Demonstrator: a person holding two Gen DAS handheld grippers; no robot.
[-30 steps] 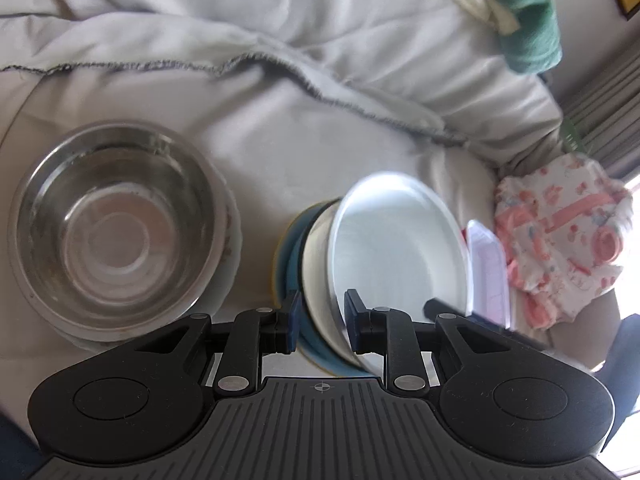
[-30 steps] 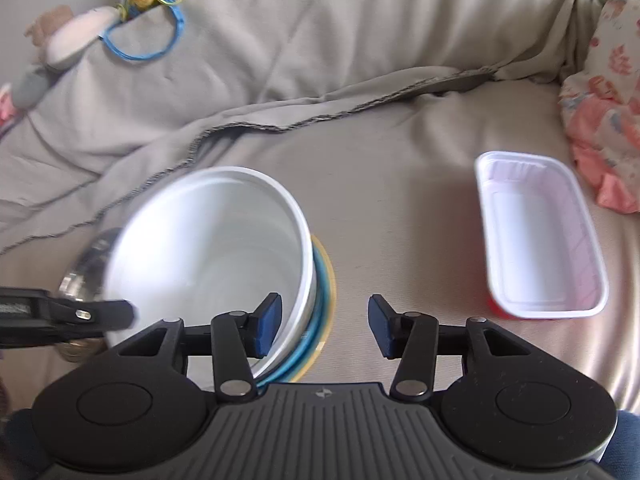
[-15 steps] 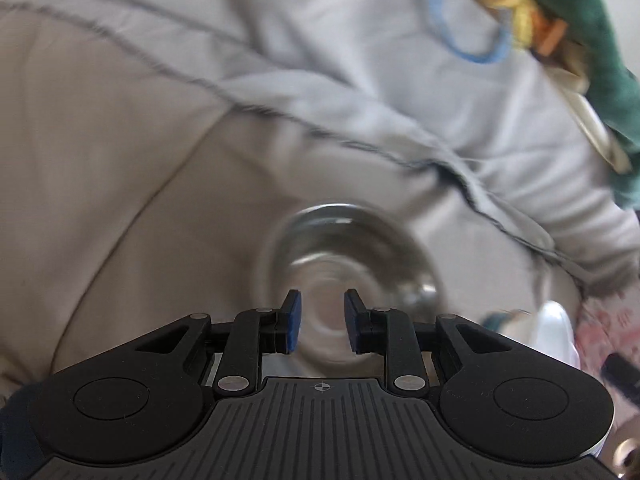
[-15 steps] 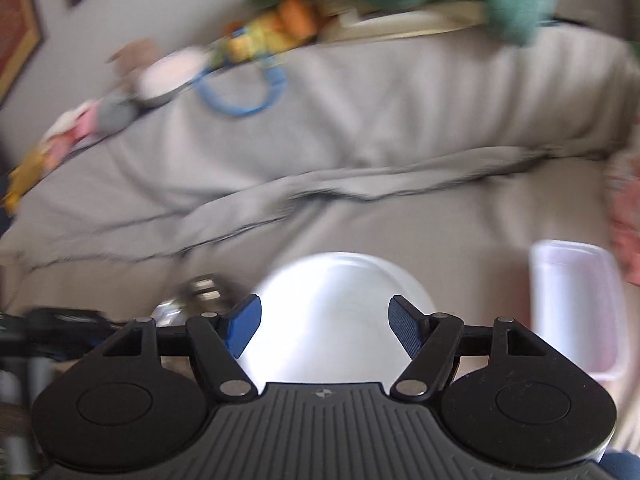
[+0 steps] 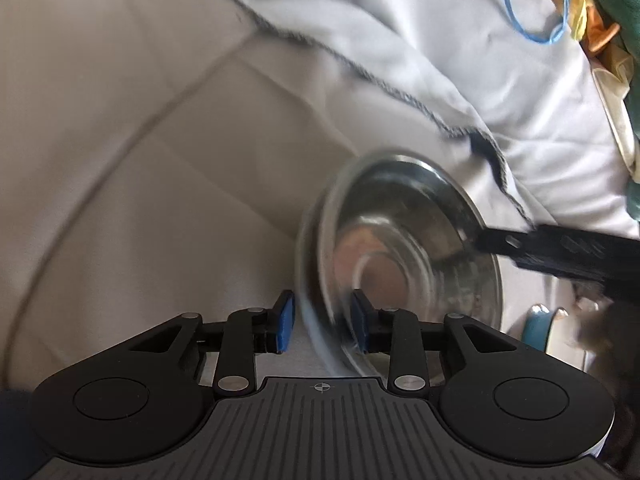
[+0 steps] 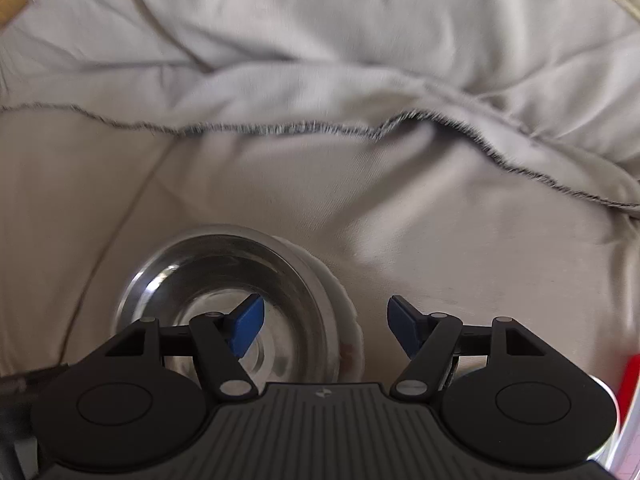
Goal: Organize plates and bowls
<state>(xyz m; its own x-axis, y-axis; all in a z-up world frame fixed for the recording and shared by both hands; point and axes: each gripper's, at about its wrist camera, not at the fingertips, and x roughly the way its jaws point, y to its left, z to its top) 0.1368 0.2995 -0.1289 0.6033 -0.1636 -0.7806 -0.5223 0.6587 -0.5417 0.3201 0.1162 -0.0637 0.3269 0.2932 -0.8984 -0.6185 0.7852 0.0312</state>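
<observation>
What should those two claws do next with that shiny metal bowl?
Probably close the left gripper: its open pads straddle the steel bowl rim without pinching it. The right gripper is wide open over the bowl too, one pad inside, gripping nothing.

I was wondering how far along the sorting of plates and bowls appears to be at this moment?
Partly done, it seems. Done: a blue-rimmed stack shows at the left view's edge. In hand: the left gripper straddles the near rim of the shiny steel bowl, not visibly clamped, while the open right gripper hovers over that bowl, which sits on a white plate. Left: moving this bowl and plate.
</observation>
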